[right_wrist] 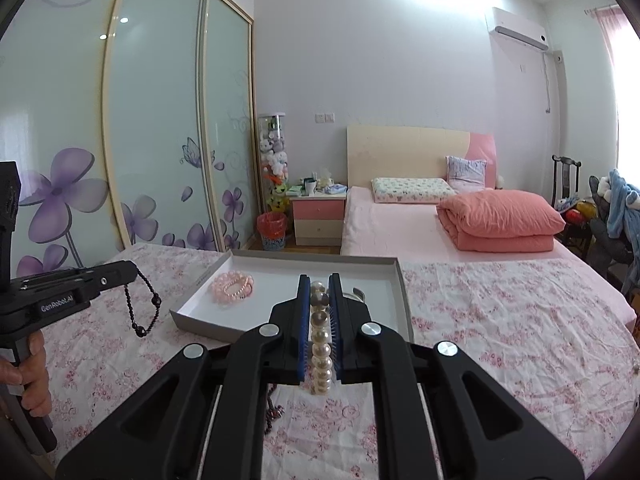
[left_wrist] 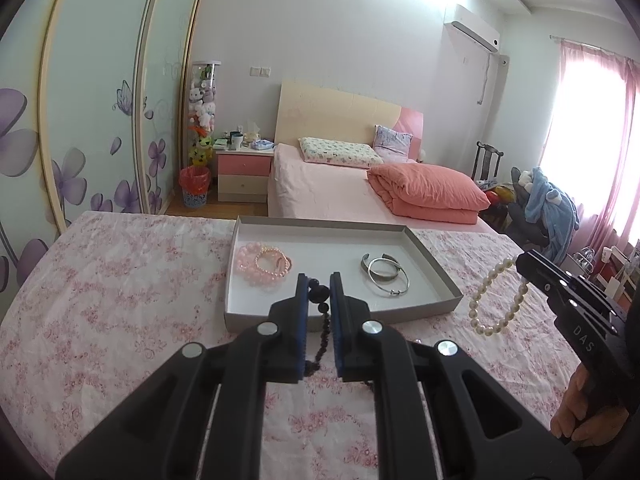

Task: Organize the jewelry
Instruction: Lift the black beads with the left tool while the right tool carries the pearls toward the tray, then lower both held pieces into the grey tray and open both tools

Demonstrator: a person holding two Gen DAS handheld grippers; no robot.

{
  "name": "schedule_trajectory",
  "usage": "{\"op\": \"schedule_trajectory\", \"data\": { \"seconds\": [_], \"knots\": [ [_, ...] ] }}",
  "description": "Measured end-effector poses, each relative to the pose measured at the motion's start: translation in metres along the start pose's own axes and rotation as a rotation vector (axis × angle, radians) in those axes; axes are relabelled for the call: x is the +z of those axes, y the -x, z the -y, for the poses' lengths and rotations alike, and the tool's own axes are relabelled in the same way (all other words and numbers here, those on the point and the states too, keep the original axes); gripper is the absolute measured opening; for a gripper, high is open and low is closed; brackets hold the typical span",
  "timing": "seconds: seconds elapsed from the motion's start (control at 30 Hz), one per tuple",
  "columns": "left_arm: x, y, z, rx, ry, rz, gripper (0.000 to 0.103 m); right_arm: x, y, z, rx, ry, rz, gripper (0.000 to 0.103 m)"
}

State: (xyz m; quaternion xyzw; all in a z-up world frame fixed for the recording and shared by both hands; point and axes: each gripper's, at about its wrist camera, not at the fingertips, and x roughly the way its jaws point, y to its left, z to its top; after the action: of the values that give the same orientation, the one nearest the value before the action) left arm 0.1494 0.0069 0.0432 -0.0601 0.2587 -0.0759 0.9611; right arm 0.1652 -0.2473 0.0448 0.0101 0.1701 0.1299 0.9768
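A grey box lid with a white inside (left_wrist: pixel 436 256) lies on the flowered table. It holds pink bead bracelets (left_wrist: pixel 262 265) at its left and silver bangles (left_wrist: pixel 386 276) at its right. My left gripper (left_wrist: pixel 319 285) is shut on a black bead bracelet (left_wrist: pixel 320 294), held above the tray's near edge; the bracelet hangs from it in the right wrist view (right_wrist: pixel 144 308). My right gripper (right_wrist: pixel 319 286) is shut on a white pearl bracelet (right_wrist: pixel 321 344), which dangles right of the tray in the left wrist view (left_wrist: pixel 498 296).
The pink flowered tablecloth (left_wrist: pixel 120 300) covers the table. A dark red bead string (right_wrist: pixel 274 412) lies on the cloth under the right gripper. Behind are a bed (left_wrist: pixel 340 188), a nightstand (left_wrist: pixel 244 174) and sliding wardrobe doors (left_wrist: pixel 92 100).
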Motion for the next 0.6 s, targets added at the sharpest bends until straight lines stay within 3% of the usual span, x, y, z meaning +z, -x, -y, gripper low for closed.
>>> {"op": "schedule_trajectory", "data": {
  "seconds": [0.6],
  "knots": [
    [0.018,-0.031,0.002,0.036,-0.017,0.008,0.011,0.021,-0.027,-0.015,-0.009,0.047,0.052,0.010]
  ]
}}
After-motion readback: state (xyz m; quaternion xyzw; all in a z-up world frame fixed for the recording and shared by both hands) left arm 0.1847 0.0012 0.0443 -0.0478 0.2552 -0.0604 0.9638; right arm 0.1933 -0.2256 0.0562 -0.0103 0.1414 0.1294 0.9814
